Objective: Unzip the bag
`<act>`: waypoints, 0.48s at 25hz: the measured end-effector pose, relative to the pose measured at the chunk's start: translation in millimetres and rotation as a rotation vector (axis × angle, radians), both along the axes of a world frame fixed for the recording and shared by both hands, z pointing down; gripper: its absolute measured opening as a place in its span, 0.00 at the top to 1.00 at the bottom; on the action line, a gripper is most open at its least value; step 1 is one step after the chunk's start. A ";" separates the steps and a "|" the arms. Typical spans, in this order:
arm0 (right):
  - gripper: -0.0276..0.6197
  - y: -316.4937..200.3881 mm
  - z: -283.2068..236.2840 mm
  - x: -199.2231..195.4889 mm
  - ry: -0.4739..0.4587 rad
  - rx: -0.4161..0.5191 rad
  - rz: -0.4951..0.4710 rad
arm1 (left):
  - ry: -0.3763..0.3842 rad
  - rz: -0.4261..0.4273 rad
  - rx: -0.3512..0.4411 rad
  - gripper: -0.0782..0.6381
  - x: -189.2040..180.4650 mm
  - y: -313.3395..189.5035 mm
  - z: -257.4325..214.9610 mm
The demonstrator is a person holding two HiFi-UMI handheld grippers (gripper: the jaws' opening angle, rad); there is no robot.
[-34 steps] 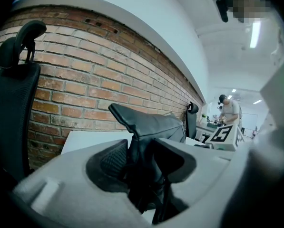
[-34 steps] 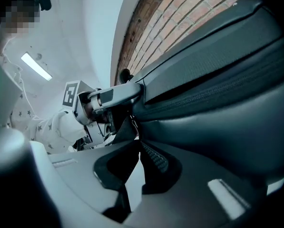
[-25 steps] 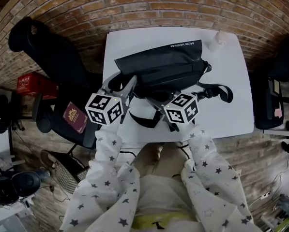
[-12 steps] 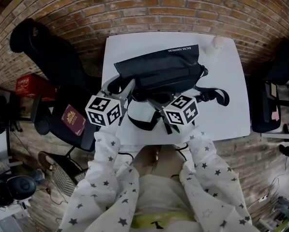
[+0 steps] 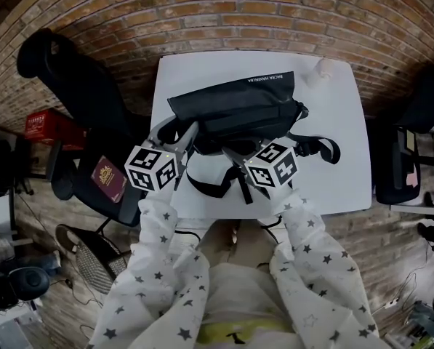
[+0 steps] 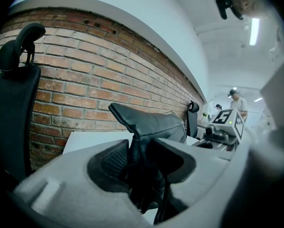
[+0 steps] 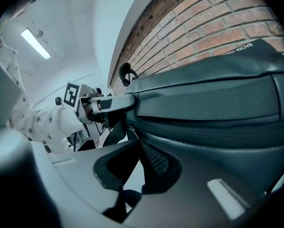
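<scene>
The left tool (image 5: pixel 176 131) grips the black bag (image 5: pixel 235 107) at its 9 o'clock end. The right tool (image 5: pixel 230 151) is clenched at its 6 o'clock edge. The bag's long axis runs 9 to 3, lettered edge toward 12. It lies on a white counter (image 5: pixel 340 158) against a brick wall (image 5: pixel 224 13), at 12 o'clock from both tools.
</scene>
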State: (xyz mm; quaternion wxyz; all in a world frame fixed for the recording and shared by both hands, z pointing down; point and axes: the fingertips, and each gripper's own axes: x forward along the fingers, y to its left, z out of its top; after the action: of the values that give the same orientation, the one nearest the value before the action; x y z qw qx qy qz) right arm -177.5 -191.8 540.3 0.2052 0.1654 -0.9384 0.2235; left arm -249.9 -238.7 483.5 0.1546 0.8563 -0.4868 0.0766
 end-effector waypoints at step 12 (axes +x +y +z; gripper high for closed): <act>0.93 -7.0 -5.3 4.9 0.077 0.071 -0.035 | -0.007 -0.024 -0.002 0.67 -4.7 -0.2 -0.1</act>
State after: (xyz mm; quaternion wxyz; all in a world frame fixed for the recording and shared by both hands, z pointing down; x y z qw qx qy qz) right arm -172.5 -198.8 535.0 0.2389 0.1646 -0.9399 0.1799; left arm -254.5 -238.9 483.4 0.1549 0.8499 -0.4975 0.0782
